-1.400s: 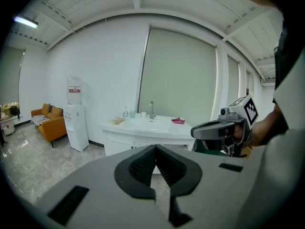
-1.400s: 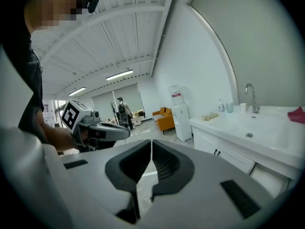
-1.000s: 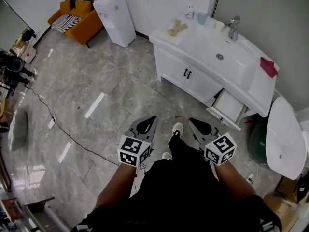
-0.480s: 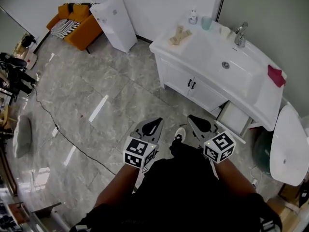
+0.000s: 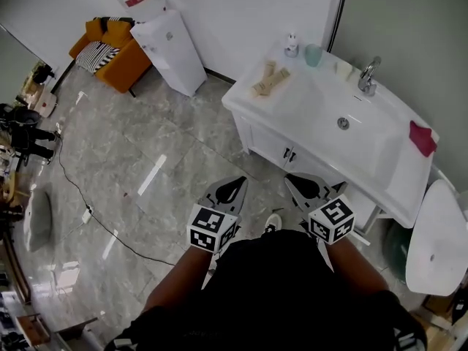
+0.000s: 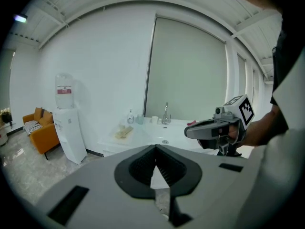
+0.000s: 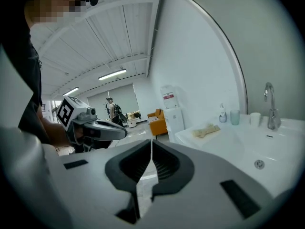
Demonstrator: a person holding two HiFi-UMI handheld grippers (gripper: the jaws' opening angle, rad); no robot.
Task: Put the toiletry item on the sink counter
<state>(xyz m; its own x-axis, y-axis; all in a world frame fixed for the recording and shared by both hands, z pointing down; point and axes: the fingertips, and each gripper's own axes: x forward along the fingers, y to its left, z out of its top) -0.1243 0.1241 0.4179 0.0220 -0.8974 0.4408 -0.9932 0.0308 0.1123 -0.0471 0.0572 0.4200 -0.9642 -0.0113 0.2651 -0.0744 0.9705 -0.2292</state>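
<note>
The white sink counter (image 5: pixel 307 97) stands ahead at the upper right, seen again in the left gripper view (image 6: pixel 143 133) and the right gripper view (image 7: pixel 228 140). On it are a soap bottle (image 5: pixel 291 44), a teal cup (image 5: pixel 313 55), a beige bundle (image 5: pixel 269 79), a faucet (image 5: pixel 367 75) and a red cloth (image 5: pixel 423 137). My left gripper (image 5: pixel 235 183) (image 6: pixel 155 148) and right gripper (image 5: pixel 294 180) (image 7: pixel 151 143) are held side by side in front of my body, short of the cabinet. Both are shut, with nothing between the jaws.
A white water dispenser (image 5: pixel 172 39) and an orange sofa (image 5: pixel 110 46) stand by the far wall to the left. A white toilet (image 5: pixel 435 232) is to the right of the counter. A cable (image 5: pixel 95 218) runs across the grey tiled floor. A person (image 7: pixel 110 108) stands far off.
I have walked forward: the sink counter has come nearer and lower in the head view. Both grippers moved along with me, still shut and side by side.
</note>
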